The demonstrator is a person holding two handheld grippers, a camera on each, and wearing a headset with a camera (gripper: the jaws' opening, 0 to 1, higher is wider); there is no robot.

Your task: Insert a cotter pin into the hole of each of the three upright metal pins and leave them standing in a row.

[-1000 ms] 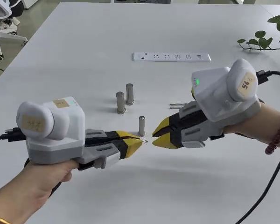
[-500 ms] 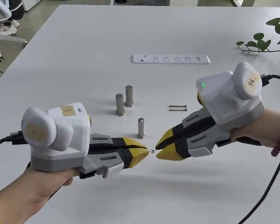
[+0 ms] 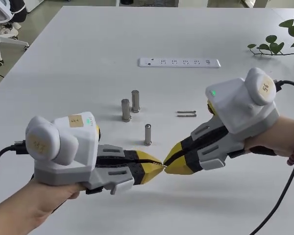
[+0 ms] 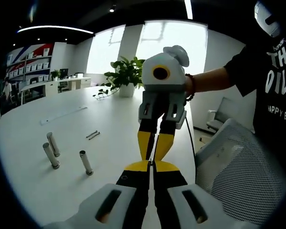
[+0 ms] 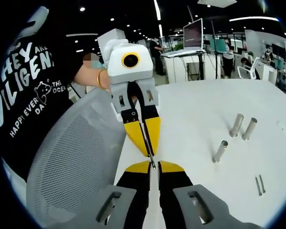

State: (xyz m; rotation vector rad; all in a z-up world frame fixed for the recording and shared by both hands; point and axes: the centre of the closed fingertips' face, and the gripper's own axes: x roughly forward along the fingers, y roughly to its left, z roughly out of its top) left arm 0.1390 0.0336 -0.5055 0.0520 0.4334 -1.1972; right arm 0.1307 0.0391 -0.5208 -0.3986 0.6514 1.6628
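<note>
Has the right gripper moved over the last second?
Yes. Against the nearest metal pin, the right gripper has drawn back toward the person, and its tongs now meet the left gripper, which holds the cotter pin.

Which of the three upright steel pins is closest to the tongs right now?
The lone upright grey metal pin just beyond the left tongs and right tongs; the other two pins stand paired farther back.

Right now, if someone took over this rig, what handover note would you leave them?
Grip: left tongs and right tongs are both shut, tip to tip, on one cotter pin.
Three metal pins stand upright, two close together and one nearer; none looks fitted yet.
Two spare cotter pins lie to their right.
To do: fit all three, then line them up.
</note>
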